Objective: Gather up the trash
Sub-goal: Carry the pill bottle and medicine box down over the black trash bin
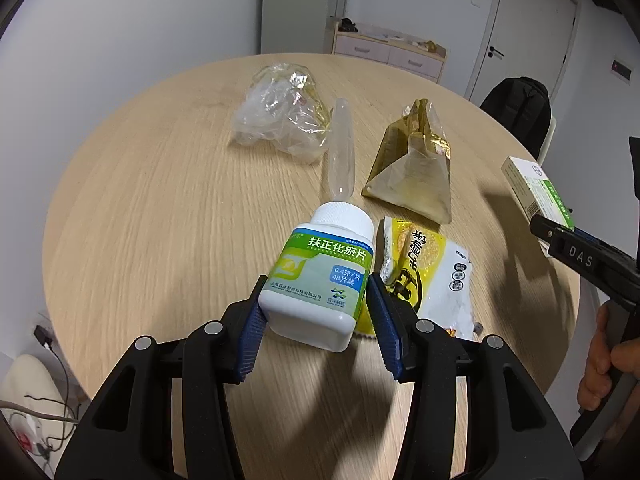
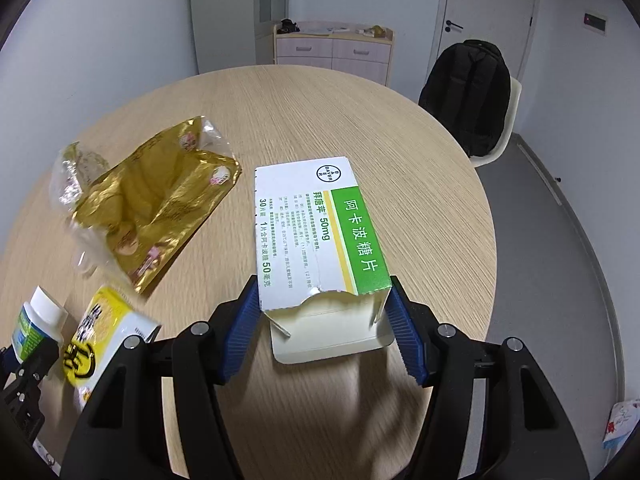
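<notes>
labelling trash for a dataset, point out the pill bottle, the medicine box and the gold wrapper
pill bottle (image 1: 320,276): left wrist view, on its green and white label.
medicine box (image 2: 316,232): right wrist view, on its white printed top face.
gold wrapper (image 2: 160,204): right wrist view, on its crumpled gold foil middle.

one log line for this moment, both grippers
left gripper: shut on pill bottle | right gripper: shut on medicine box | wrappers remain on table

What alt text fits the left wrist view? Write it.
The left tool grips a white pill bottle above a round wooden table. Beyond lie clear plastic, a gold wrapper and a yellow packet; at right, another tool holds a box.
</notes>
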Available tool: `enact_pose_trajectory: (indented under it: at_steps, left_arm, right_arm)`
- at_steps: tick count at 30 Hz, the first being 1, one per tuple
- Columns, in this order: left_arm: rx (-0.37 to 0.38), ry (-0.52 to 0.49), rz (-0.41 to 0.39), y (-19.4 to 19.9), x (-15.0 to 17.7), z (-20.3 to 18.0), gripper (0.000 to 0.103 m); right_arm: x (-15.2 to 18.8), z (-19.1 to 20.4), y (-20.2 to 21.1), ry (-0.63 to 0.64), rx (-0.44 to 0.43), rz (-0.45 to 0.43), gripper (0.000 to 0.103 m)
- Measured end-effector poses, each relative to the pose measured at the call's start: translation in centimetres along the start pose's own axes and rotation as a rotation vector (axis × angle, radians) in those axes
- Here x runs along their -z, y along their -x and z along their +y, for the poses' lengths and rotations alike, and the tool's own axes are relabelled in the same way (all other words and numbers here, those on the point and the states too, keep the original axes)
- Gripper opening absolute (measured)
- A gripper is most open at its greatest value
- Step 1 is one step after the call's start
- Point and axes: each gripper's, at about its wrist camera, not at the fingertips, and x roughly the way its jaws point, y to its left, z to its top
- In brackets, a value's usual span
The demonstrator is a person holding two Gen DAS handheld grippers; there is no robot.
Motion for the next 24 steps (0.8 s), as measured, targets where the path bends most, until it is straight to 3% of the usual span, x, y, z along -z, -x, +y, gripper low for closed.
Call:
enact_pose_trajectory:
  at_steps: [24]
  left_arm:
    - [-0.004, 0.01, -0.033, 4.2, 3.8, 0.6, 0.048]
  right_arm:
    - [4.3, 1.8, 7.0, 0.045, -0.051, -0.094, 0.059]
